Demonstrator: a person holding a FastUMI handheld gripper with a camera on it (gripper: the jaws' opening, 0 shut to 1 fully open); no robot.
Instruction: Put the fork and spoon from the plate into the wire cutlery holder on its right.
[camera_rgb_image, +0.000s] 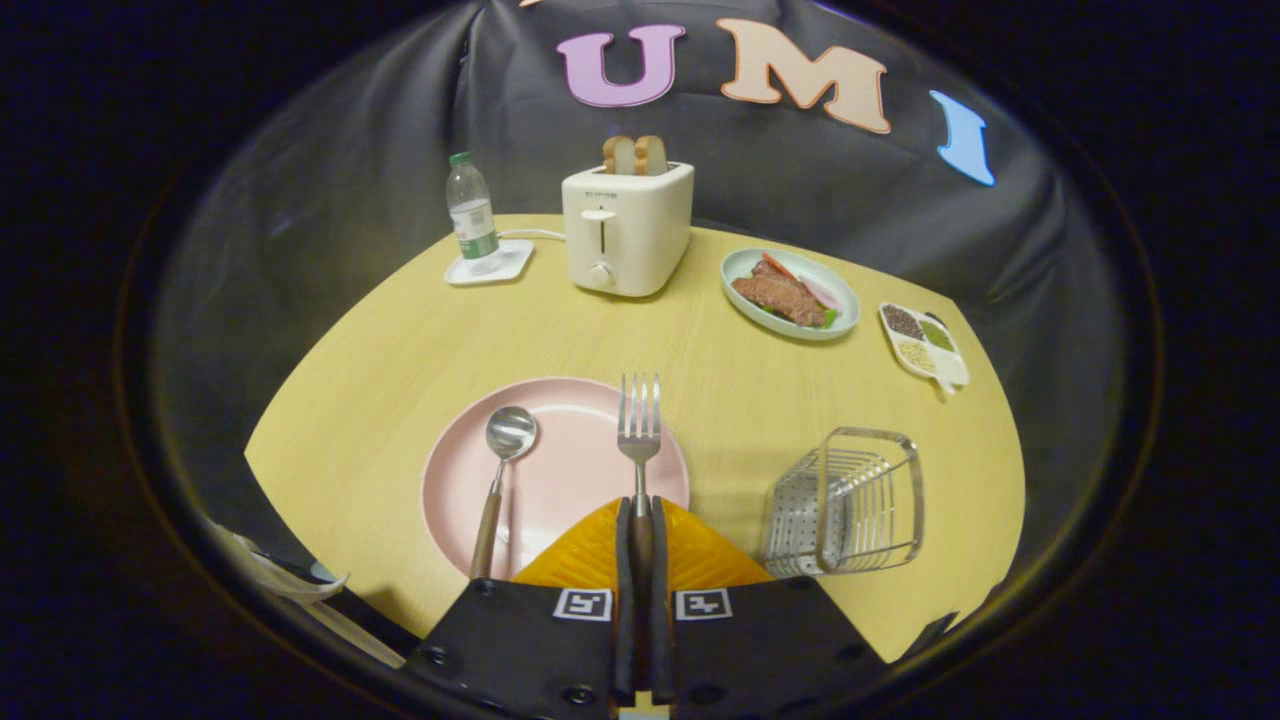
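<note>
Gripper (641, 525) clamped on fork (639, 425) handle, both fingers pressing. Spoon (500, 470) lies on plate (560, 480). Holder (850, 500) stands to the right.

**Pink plate, yellow table**

A pale pink plate (560, 470) sat on a light yellow wood-grain table (400, 350). The silver spoon (503, 470) and fork (639, 440) had dark brown handles. The wire cutlery holder (850, 500) at right was silver. At the far side stood a cream toaster (625, 230) and a clear, green-capped bottle (470, 212).
</note>
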